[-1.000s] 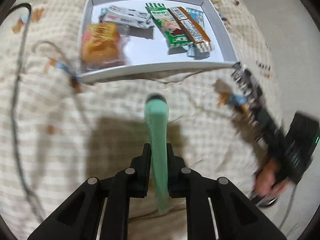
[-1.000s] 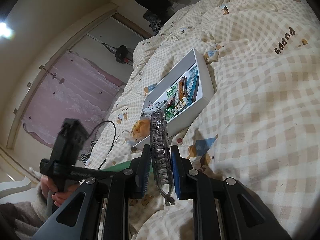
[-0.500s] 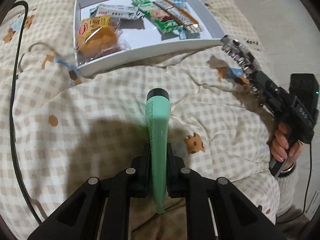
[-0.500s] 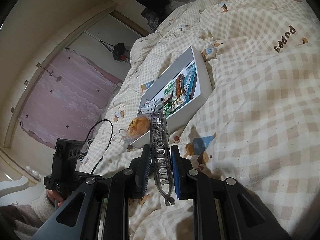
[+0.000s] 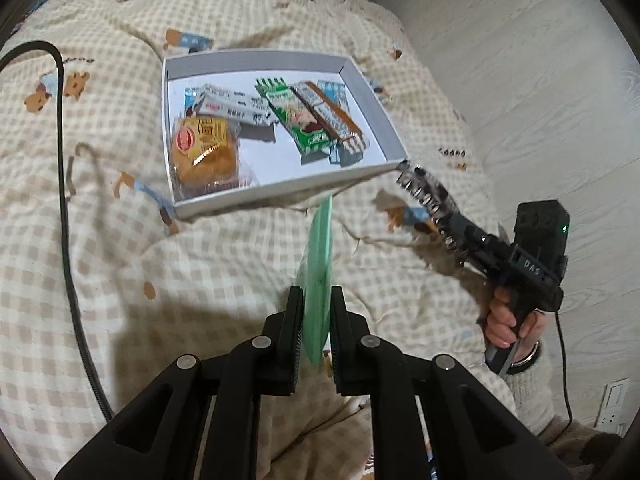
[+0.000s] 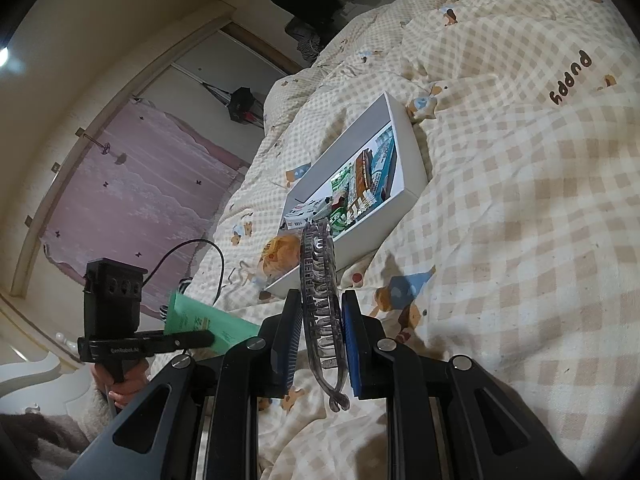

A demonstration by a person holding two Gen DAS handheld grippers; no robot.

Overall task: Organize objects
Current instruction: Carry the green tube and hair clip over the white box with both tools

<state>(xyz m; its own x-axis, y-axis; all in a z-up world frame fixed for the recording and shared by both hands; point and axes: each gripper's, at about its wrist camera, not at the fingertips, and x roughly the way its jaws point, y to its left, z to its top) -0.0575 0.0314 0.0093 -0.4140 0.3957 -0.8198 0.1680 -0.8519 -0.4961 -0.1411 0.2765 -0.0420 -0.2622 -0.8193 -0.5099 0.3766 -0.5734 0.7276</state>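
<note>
- The left gripper [image 5: 316,322] has its black, ribbed fingers [image 5: 294,320] pinching the flat crimped end of a soft mint-green tube [image 5: 318,264], which points forward toward the box, blurred at its far end.
- In the right wrist view the same green tube [image 6: 200,322] shows as a smooth wedge with small print, sticking out of the left gripper [image 6: 208,338].
- The right gripper [image 6: 320,340] has blue-padded fingers [image 6: 354,344] pinching a clear smoky plastic hair claw [image 6: 320,288], long and curved, its rows of teeth interlocked.
- From the left wrist view the hair claw [image 5: 426,196] juts from the right gripper [image 5: 452,228], its tip just beside the near right corner of the box.
- A shallow white cardboard box [image 5: 280,196] lies on the bed, rectangular with low grey-shaded walls.
- Inside the box: a round golden bun in crinkled clear wrap [image 5: 204,152] at the near left, a white printed packet [image 5: 236,106] behind it, and a green snack packet [image 5: 300,120] beside a long brown-and-white bar [image 5: 332,116], both glossy and flat.
- The quilt [image 5: 200,260] is a rumpled beige-and-cream check with cartoon bear prints.
- A black cable [image 5: 64,160] snakes across the left of the quilt.
</note>
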